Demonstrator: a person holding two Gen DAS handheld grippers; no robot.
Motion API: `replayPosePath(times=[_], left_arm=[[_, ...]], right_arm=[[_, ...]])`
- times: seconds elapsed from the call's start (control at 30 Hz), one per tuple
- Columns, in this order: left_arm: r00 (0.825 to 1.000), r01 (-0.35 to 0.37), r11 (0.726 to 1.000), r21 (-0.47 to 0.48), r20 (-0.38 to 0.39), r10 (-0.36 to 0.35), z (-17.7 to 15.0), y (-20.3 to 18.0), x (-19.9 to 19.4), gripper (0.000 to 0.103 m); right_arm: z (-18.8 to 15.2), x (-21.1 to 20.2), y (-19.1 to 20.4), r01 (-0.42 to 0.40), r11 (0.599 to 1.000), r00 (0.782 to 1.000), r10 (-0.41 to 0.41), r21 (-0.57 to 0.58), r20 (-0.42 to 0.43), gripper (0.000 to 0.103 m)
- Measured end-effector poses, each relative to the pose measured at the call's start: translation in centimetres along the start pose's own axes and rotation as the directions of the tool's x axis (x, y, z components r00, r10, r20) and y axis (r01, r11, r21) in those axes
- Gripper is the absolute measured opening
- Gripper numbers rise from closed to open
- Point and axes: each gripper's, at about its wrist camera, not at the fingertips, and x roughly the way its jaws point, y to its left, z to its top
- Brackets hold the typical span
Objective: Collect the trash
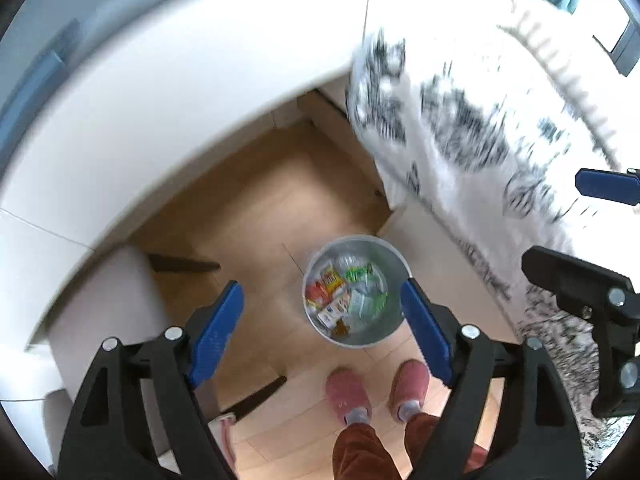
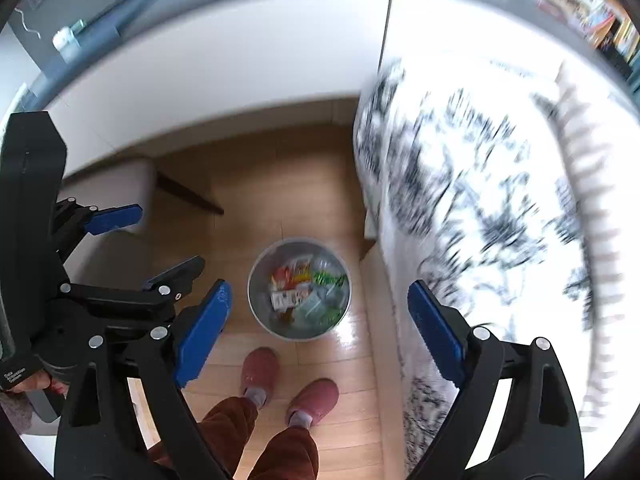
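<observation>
Hovering high over the floor, the left gripper [image 1: 322, 332] and right gripper [image 2: 320, 328] both hang spread wide and empty. Below, just ahead of the slippers [image 2: 290, 384], stands the bin [image 2: 299, 289] holding the trash [image 2: 308, 292]: wrappers, packets, likely a clear bottle. Such litter should be light, crinkly and slippery; pinch a folded edge or a bottle's neck.

Pink slippers [image 2: 280, 380] stand on wood floor [image 2: 280, 184] beside a patterned (black-and-white) cloth [image 2: 480, 184].
</observation>
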Motion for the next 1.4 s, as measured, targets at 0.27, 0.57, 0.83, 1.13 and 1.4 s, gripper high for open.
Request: replayPosePath(times=[0.27, 0.57, 0.83, 1.13, 1.4], left_arm=[[0.994, -0.071, 0.997, 0.002, 0.085, 0.071, 4.6, 1.7, -10.4, 0.084], [0.977, -0.106, 0.994, -0.016, 0.184, 0.107, 8.7, 3.2, -18.5, 0.088], [0.957, -0.147, 0.982, -0.119, 0.232, 0.172, 12.6, 4.8, -22.6, 0.089], [0.929, -0.226, 0.959, -0.170, 0.259, 0.264, 15.3, 4.8, -25.5, 0.090], [0.937, -0.225, 0.963, -0.146, 0.237, 0.255, 16.9, 6.5, -27.2, 0.090]], right_arm=[[5.1, -10.6, 2.7, 0.044, 0.999, 0.993, -0.041, -0.020, 0.108, 0.091], [8.4, -18.1, 3.2, 0.085, 0.996, 0.972, -0.089, 0.024, 0.216, 0.091], [13.2, -22.1, 1.3, 0.083, 0.996, 0.951, -0.069, -0.034, 0.301, 0.091], [16.5, -24.8, -0.1, 0.086, 0.990, 0.932, -0.040, -0.112, 0.361, 0.091], [18.6, -26.1, 0.3, 0.053, 0.996, 0.934, -0.024, -0.071, 0.358, 0.091]])
